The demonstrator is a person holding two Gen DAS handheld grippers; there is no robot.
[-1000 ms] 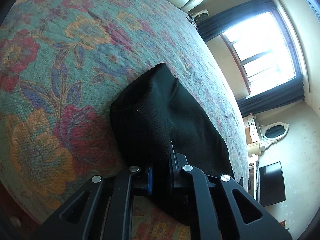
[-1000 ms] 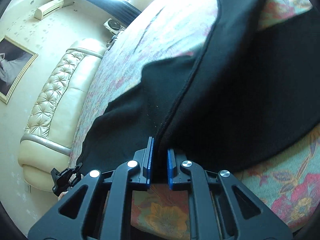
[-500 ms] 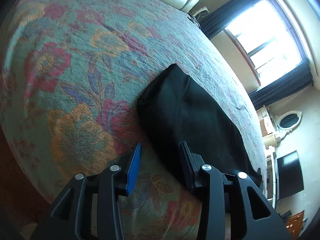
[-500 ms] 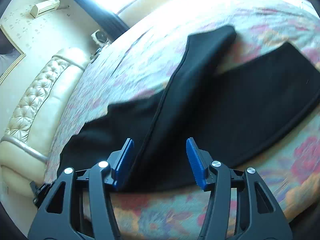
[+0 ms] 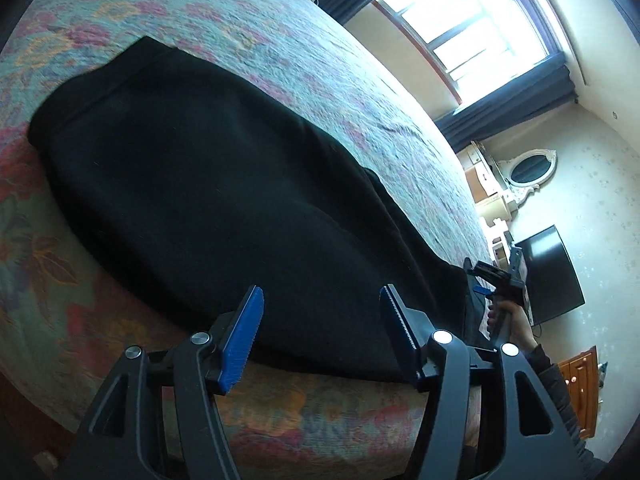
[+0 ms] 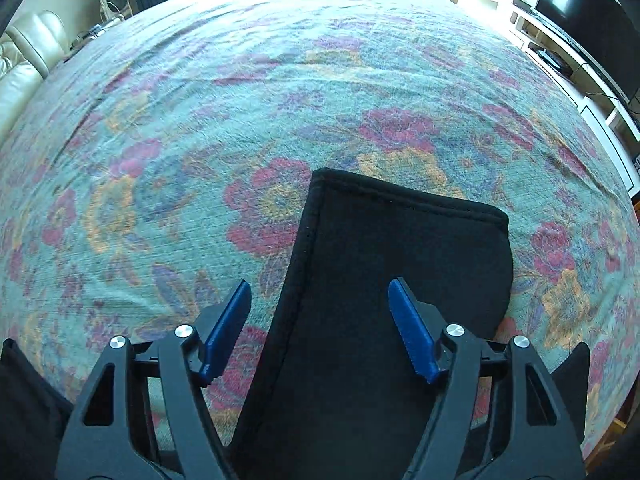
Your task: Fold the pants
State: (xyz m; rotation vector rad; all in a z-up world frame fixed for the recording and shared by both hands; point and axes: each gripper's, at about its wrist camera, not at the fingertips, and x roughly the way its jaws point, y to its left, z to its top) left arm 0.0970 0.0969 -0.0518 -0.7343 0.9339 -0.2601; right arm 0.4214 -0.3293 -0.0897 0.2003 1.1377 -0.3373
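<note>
Pants (image 5: 224, 208) lie flat on the floral bedspread (image 5: 280, 60), black and doubled over on themselves, so the first fold looks done as far as these views show: from the left wrist camera the cloth spreads ahead of the left gripper (image 5: 320, 332) as one broad, smooth panel, with a second layer edge peeking out along its far right side. Both blue pads of that gripper stand wide apart with nothing between them, its jaws poised just over the near edge of the fabric. Off to its right, low in that view, the right gripper (image 5: 496, 280) shows in the person's hand (image 5: 516, 320), small and partly hidden. From the right wrist camera the right gripper (image 6: 320, 332) is likewise spread fully and holds nothing; the pants (image 6: 400, 280) run forward between its fingers and end just ahead in a squared, stitched hem, with bare bedspread (image 6: 240, 80) beyond. A further dark patch of cloth sits at the lower left of that view, though I cannot tell which part of the garment it is. Judging from this, the lengthwise fold is laid and released, while the long strip still needs at least one crosswise fold, hem toward waistband, before the job counts as finished; neither gripper has yet taken a fresh hold for that
</note>
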